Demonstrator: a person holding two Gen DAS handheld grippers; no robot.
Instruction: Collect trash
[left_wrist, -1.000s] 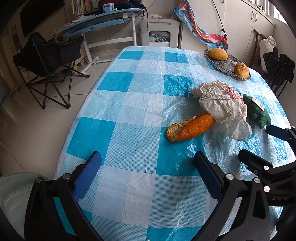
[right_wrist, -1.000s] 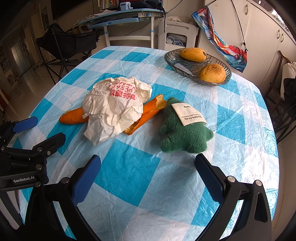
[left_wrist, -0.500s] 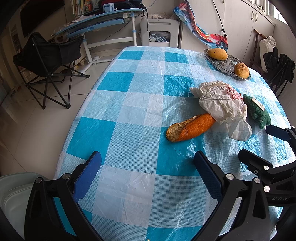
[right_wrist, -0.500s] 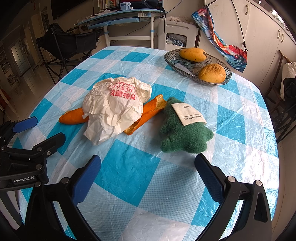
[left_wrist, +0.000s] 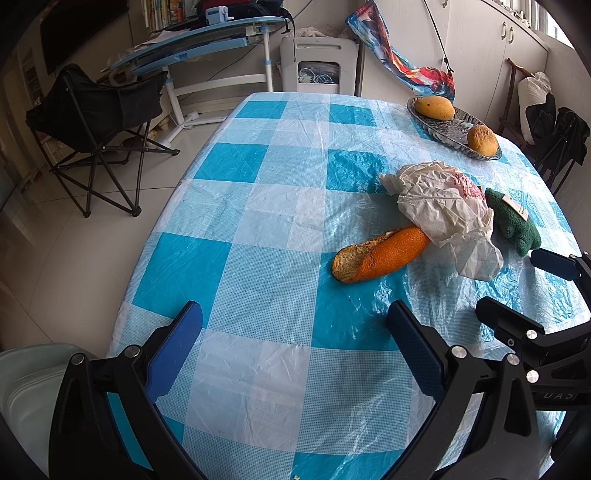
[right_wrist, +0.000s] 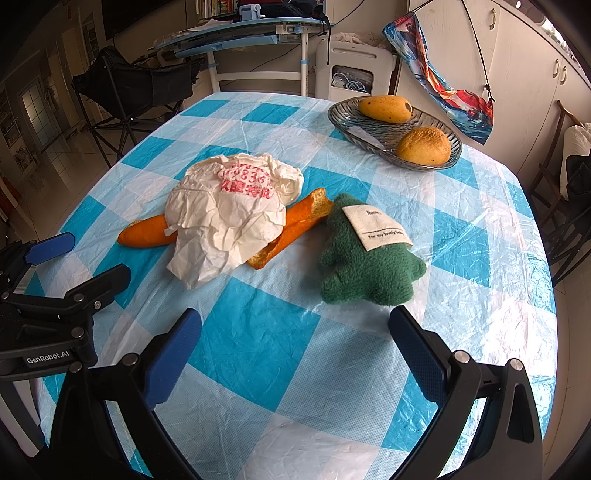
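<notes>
A crumpled white paper bag with red print (right_wrist: 229, 218) (left_wrist: 443, 206) lies on the checked table over an orange baguette piece (left_wrist: 380, 254) (right_wrist: 147, 234); a second torn piece (right_wrist: 291, 229) sticks out on its other side. A green plush toy with a white label (right_wrist: 369, 254) (left_wrist: 511, 221) lies beside them. My left gripper (left_wrist: 295, 336) is open and empty, short of the baguette. My right gripper (right_wrist: 295, 336) is open and empty, just in front of the plush toy. Each gripper also shows in the other's view (left_wrist: 524, 295) (right_wrist: 77, 258).
A glass dish (right_wrist: 347, 122) (left_wrist: 447, 127) with a mango (right_wrist: 384, 107) and a round bun (right_wrist: 424, 146) stands at the table's far side. A folding chair (left_wrist: 96, 122), a desk (left_wrist: 207, 55) and a white cart (left_wrist: 317, 64) stand beyond the table. A pale seat (left_wrist: 22, 387) is near left.
</notes>
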